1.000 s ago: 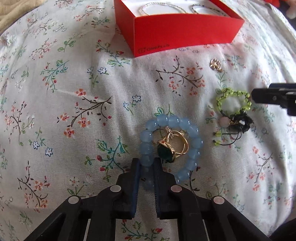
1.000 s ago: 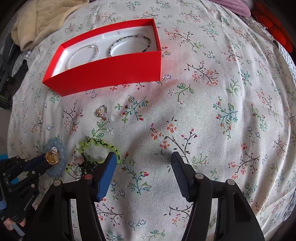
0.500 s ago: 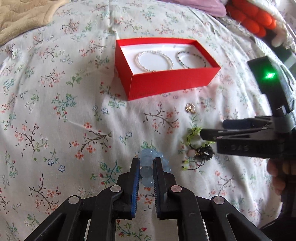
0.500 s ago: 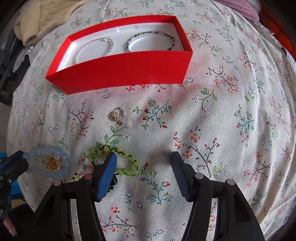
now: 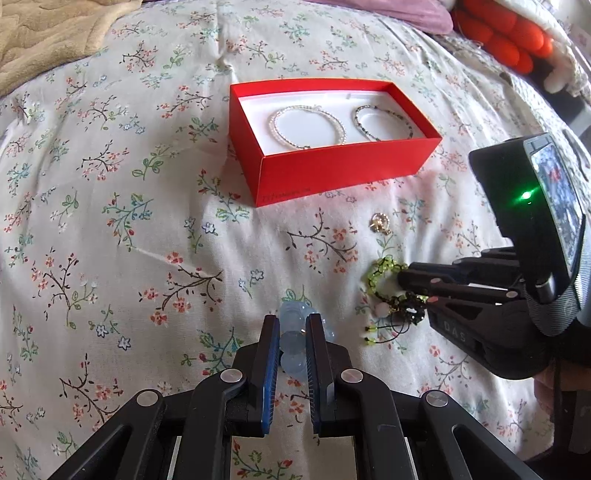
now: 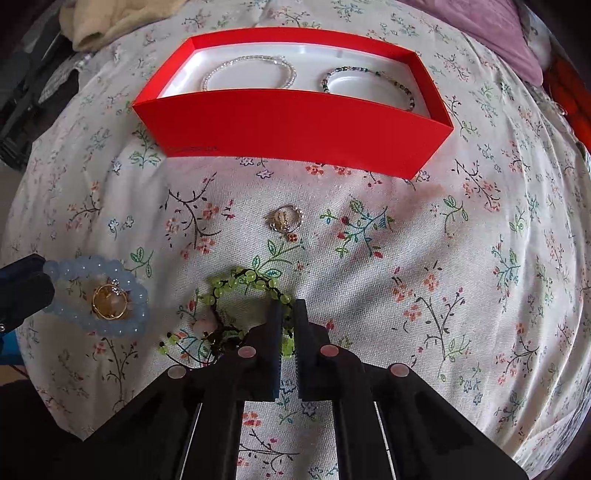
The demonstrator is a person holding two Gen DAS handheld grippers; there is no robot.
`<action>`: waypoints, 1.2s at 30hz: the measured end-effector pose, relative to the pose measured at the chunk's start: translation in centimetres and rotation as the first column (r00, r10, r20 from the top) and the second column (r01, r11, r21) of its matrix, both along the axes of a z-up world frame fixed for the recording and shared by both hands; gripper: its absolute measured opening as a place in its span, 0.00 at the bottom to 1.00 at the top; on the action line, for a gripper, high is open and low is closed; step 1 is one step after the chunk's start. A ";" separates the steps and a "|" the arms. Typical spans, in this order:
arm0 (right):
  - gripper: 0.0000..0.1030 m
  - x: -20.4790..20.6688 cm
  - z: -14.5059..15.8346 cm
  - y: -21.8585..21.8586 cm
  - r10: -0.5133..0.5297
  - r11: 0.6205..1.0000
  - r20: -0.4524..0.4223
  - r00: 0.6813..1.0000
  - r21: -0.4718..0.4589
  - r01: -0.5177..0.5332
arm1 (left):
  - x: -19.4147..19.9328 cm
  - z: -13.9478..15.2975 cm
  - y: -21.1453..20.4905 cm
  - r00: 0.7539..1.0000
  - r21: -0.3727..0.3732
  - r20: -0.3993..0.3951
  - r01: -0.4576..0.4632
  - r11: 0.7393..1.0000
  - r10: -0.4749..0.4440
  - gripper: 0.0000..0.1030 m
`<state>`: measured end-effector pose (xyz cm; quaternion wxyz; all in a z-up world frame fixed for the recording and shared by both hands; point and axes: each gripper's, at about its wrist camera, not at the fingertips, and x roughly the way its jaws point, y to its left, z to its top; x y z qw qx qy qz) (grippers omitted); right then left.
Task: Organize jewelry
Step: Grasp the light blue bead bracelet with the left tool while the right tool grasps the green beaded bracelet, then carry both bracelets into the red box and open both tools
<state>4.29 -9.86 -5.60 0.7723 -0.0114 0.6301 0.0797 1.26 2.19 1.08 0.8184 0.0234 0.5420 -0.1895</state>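
My left gripper (image 5: 290, 332) is shut on a pale blue bead bracelet (image 5: 293, 334) and holds it above the floral bedspread; the bracelet (image 6: 98, 295) hangs with a gold ring (image 6: 110, 302) seen inside its loop. My right gripper (image 6: 287, 319) is shut on a green bead bracelet (image 6: 243, 282) with black cord, which lies on the cloth. It also shows in the left wrist view (image 5: 384, 275). A red box (image 5: 332, 170) holds a white bead bracelet (image 5: 308, 125) and a dark bead bracelet (image 5: 382, 122).
A small gold and silver ring (image 6: 285, 218) lies on the cloth between the green bracelet and the red box (image 6: 295, 129). A beige blanket (image 5: 44, 33) lies at far left. Orange and purple items (image 5: 498, 26) sit at far right.
My left gripper has lifted the blue bracelet up off the cloth. My right gripper has moved in onto the green bracelet and closed from wide open.
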 end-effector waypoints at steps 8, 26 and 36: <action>0.05 -0.2 2.5 -1.1 -0.028 0.996 0.048 0.998 0.088 0.024 | 0.3 0.6 0.3 1.000 -0.016 0.015 -0.017 1.000 0.017 0.08; 0.05 -1.3 10.0 -6.0 -0.109 0.973 0.183 0.977 0.223 0.067 | 1.2 4.9 -0.8 0.994 -0.098 0.104 -0.030 0.995 0.040 0.08; 0.05 0.2 12.7 -8.2 -0.194 0.949 0.228 0.954 0.290 0.124 | 4.3 7.5 -3.3 0.984 -0.223 0.155 -0.054 0.973 0.090 0.08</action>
